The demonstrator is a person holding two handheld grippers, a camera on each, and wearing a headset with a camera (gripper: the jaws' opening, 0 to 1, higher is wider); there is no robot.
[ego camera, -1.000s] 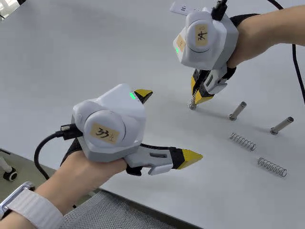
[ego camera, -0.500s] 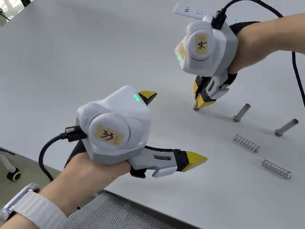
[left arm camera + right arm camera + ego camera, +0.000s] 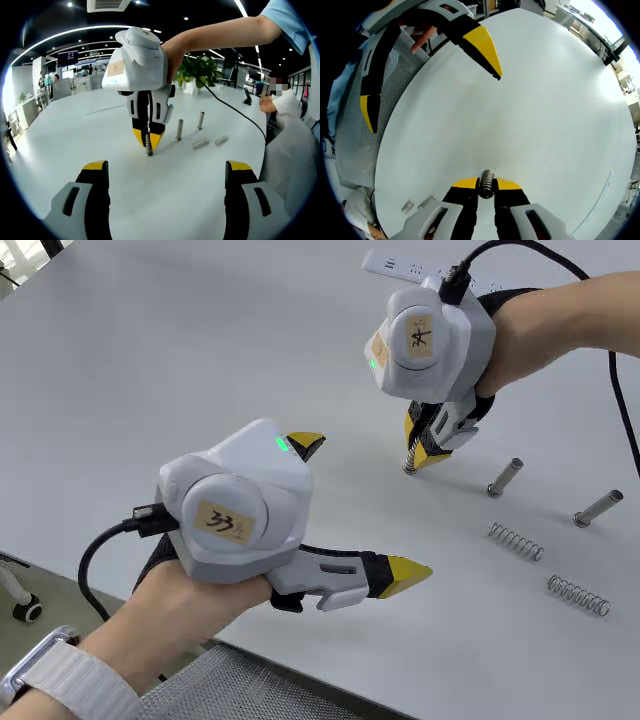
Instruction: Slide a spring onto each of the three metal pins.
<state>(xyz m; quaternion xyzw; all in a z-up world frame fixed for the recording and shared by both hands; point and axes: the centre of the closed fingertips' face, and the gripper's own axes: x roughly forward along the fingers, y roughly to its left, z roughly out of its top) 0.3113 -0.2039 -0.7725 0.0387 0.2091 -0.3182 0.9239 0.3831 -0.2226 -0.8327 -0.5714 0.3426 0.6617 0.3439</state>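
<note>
My right gripper (image 3: pixel 418 454) points straight down, shut on a spring (image 3: pixel 148 143) that stands upright with its lower end at the white table (image 3: pixel 200 360). From above, in the right gripper view, the spring (image 3: pixel 487 182) sits between the yellow pads, and a round metal top shows inside its coil. Two bare metal pins (image 3: pixel 503 477) (image 3: pixel 597 507) stand to the right of it. In front of the pins lie two loose springs (image 3: pixel 515 541) (image 3: pixel 578 595). My left gripper (image 3: pixel 358 508) hovers open and holds nothing, near the table's front edge, apart from all of them.
A white power strip (image 3: pixel 395 264) lies at the far side of the table. A black cable (image 3: pixel 622 370) runs from the right gripper across the right side. A mesh chair back (image 3: pixel 230 685) sits below the table's front edge. A person (image 3: pixel 285 100) sits at the far right.
</note>
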